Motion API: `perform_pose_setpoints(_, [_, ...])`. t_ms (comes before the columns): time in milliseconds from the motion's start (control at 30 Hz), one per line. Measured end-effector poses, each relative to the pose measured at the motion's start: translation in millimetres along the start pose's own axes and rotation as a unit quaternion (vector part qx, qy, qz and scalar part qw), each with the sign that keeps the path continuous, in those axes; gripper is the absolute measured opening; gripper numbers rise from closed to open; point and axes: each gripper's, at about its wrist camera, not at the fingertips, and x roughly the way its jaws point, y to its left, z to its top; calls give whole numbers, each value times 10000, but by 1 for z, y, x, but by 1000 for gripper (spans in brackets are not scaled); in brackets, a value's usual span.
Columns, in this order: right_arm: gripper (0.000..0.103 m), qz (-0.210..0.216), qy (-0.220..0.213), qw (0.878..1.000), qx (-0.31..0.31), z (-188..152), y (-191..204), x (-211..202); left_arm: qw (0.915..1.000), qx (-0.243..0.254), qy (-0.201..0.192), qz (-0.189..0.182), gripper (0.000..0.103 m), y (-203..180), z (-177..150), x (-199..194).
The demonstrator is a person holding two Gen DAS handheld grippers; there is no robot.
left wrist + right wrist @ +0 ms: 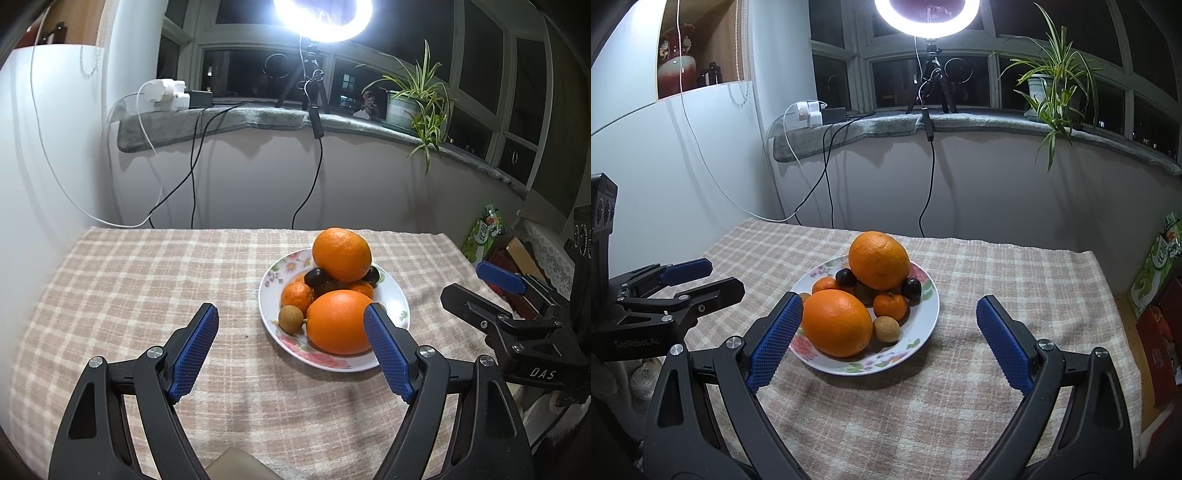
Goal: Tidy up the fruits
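Note:
A white flowered plate (397, 295) (925, 325) on the checked tablecloth holds a pile of fruit. One big orange (341, 254) (879, 260) tops the pile, another (338, 321) (836, 323) lies at the plate's near side. Small tangerines (296, 296) (890, 305), dark plums (316, 277) (910, 288) and a brown longan (290, 319) (886, 329) fill the gaps. My left gripper (291, 347) hovers open just short of the plate's left side, with nothing between its blue pads. My right gripper (888, 338) is open too, near the plate's front right, its left pad in front of the near orange.
The cloth-covered table (129, 280) ends at a white wall with hanging cables (192, 177). A ring light on a tripod (929, 77) and a potted plant (1052, 92) stand on the windowsill. Green and red boxes (1156, 295) sit off the table's right edge.

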Motion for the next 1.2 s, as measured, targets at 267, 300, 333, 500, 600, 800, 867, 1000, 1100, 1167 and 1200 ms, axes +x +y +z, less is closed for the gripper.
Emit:
perform_pose_setpoints(267, [97, 3, 11, 10000, -2, -1, 1, 0, 10000, 2, -7, 2, 81, -1, 0, 0])
perform_pose_setpoints(300, [97, 4, 17, 10000, -7, -1, 1, 0, 10000, 5, -12, 0, 81, -1, 0, 0])
perform_pose_setpoints(333, [97, 7, 23, 10000, -7, -1, 1, 0, 10000, 7, -12, 2, 81, -1, 0, 0])
perform_pose_setpoints(500, [97, 17, 33, 10000, -8, -2, 2, 0, 10000, 8, -17, 5, 81, -2, 0, 0])
perform_pose_setpoints(600, [97, 19, 25, 10000, -11, -2, 2, 1, 10000, 11, -26, 3, 81, -1, 0, -1])
perform_pose_setpoints(800, [97, 25, 27, 10000, -14, -2, 2, 1, 10000, 9, -35, -2, 81, -2, 0, -2])
perform_pose_setpoints(867, [97, 34, 40, 10000, -8, -2, 2, 1, 10000, 16, -37, 6, 81, -2, 0, -2])
perform_pose_setpoints(1000, [97, 35, 66, 10000, -21, -2, 2, 2, 10000, 20, -36, -2, 81, -2, 0, -2])
perform_pose_setpoints(1100, [97, 38, 66, 10000, -17, -2, 2, 2, 10000, 22, -37, -1, 81, -2, 0, -2])
perform_pose_setpoints(1167, [97, 35, 68, 10000, -22, -2, 2, 2, 10000, 10, -38, -4, 81, -2, 0, -2])
perform_pose_setpoints(1200, [97, 30, 68, 10000, -26, -2, 2, 2, 10000, 14, -39, 8, 81, -2, 0, -2])
